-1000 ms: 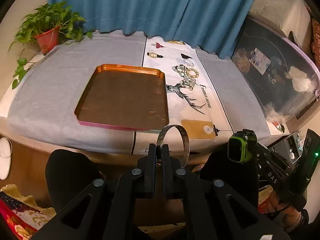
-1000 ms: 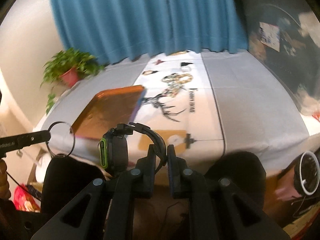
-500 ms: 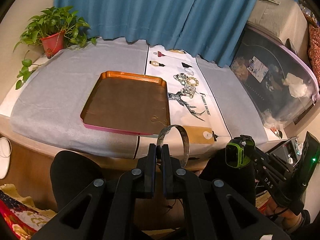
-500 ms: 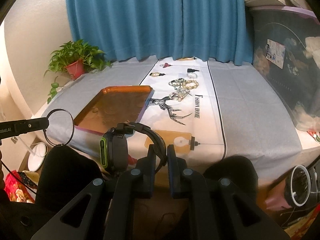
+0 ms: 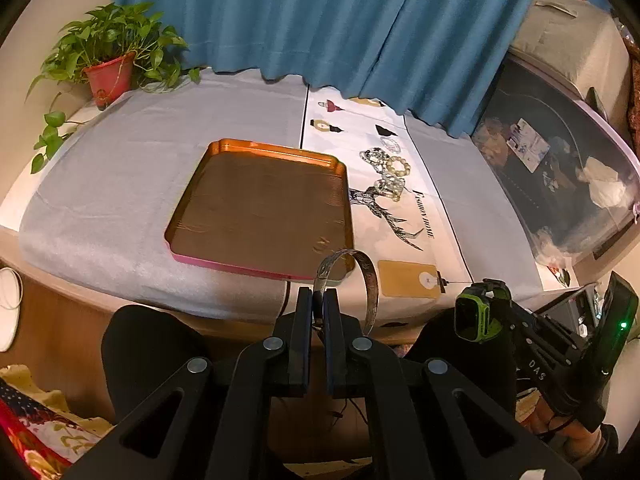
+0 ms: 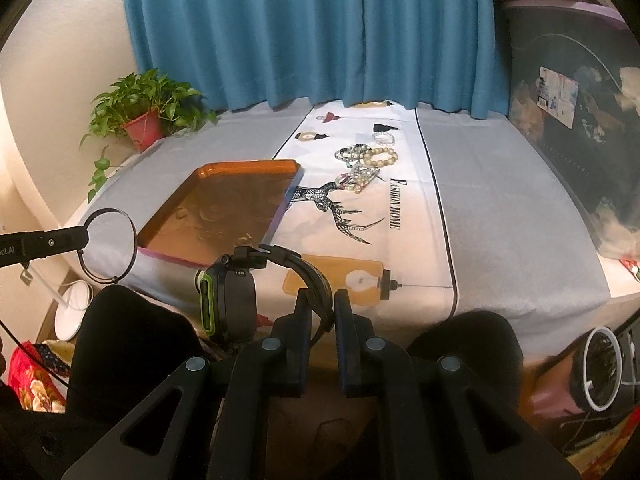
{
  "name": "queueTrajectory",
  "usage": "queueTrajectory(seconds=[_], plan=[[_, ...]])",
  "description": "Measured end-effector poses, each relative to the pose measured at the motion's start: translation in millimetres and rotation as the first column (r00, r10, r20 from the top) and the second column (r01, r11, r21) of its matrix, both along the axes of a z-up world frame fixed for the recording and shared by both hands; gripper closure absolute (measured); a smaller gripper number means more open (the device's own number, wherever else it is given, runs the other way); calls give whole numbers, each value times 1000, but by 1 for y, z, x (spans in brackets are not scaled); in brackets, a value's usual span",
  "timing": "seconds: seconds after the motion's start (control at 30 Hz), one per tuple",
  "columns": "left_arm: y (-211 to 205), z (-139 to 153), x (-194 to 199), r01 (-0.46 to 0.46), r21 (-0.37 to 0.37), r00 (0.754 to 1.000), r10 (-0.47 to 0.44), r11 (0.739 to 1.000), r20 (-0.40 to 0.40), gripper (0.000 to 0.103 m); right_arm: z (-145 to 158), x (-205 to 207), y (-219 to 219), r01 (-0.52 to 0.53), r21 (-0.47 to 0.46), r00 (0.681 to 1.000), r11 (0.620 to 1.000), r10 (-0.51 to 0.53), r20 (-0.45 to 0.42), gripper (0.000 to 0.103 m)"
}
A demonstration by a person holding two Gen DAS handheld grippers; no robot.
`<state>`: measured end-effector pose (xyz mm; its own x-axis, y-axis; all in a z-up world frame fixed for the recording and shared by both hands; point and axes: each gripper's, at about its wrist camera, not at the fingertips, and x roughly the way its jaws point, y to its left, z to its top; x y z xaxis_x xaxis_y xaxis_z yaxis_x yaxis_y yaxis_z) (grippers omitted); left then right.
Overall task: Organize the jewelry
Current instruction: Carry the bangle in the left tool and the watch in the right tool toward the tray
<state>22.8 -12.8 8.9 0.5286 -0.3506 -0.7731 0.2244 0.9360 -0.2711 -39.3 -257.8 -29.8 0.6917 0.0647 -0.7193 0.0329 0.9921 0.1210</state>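
My left gripper is shut on a silver bangle and holds it in the air just before the table's front edge, near the orange tray. My right gripper is shut on the strap of a black and green watch, also short of the table. The tray lies on the grey cloth. Several bead bracelets lie in a pile on the white runner to the tray's right; they also show in the right wrist view. The left gripper and bangle show at the left of the right wrist view.
A potted plant stands at the table's back left corner. A blue curtain hangs behind the table. A dark storage bin sits to the right. The white runner with a deer print crosses the table's middle.
Both grippers have moved up and slightly toward the table, with the bangle and the watch still held. Nothing on the table has moved.
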Motion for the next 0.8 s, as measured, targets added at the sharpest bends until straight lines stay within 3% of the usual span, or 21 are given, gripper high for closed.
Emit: queueTrajectory(seconds=[0.8], plan=[[30,-12,86,-48,14,999,47,999,19,100,-10,110,66,-133,16,990,991,134,-49,91]])
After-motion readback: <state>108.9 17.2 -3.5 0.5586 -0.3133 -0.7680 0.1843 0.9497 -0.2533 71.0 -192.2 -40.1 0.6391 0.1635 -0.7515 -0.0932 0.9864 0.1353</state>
